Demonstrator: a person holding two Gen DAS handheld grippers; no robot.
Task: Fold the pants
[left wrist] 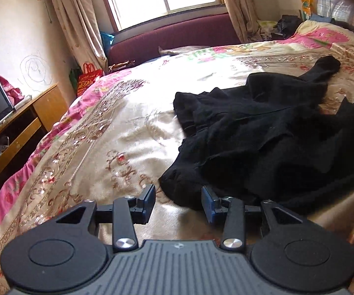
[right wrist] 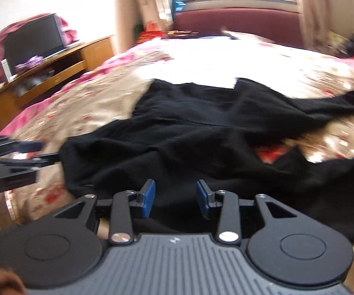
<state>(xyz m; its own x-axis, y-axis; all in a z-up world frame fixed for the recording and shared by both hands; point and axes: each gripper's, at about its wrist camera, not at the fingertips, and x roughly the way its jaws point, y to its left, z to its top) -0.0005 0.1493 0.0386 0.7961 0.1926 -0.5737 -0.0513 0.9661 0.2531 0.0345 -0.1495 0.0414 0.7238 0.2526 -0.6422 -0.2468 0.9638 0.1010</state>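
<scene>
Nearest my lens is my own left claw (left wrist: 178,202), blue pads parted and holding nothing, hovering just above the quilt; a crumpled corner of the black, soft knit pants (left wrist: 263,132) lies just ahead of the pads, not pinched. My right claw (right wrist: 175,200) is also released, its pads apart over the near edge of the same garment (right wrist: 201,132), with no cloth between them that I can see; that view is smeared by motion.

The pants lie bunched on the shiny floral satin bedspread (left wrist: 118,127), spreading from my left claw's twelve o'clock out toward two o'clock, with one narrow leg end trailing off at about one o'clock. In the right view the left claw (right wrist: 29,152) sits at nine o'clock, beside the cloth's edge.

I judge the fabric light, limp and thick enough to grip, though it will sag and drag on that slick cover. The best hold looks like the two corners of one hem or the waistband, one per claw, pulled taut before folding.
</scene>
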